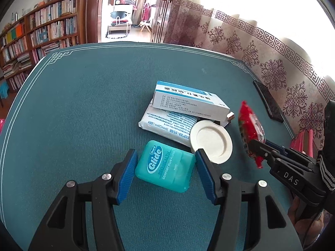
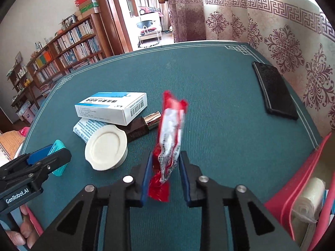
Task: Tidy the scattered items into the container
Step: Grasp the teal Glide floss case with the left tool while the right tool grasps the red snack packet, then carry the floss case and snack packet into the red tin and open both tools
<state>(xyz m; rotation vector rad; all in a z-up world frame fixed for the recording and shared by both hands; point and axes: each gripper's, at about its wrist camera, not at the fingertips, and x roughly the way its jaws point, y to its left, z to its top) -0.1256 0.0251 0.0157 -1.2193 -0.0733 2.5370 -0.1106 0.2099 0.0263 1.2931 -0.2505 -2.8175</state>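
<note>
the right gripper (image 2: 164, 163) is clenched on a red snack packet (image 2: 170, 129), held tilted up off the green bench (image 2: 209, 79). the left gripper (image 1: 165, 159) straddles a teal floss case (image 1: 165, 167) lying on the bench, pads at its sides, though contact is unclear. just beyond lie a white lid (image 1: 211, 142), a tissue pack (image 1: 167, 123) and a medicine box (image 1: 188, 100); the red container (image 2: 297, 184) sits at the near right.

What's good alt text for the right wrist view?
The right gripper is shut on a red-and-white snack packet, held upright over a green table mat. To the left lie a medicine box, a white lid and a brown bottle; a pink container sits at right.
</note>
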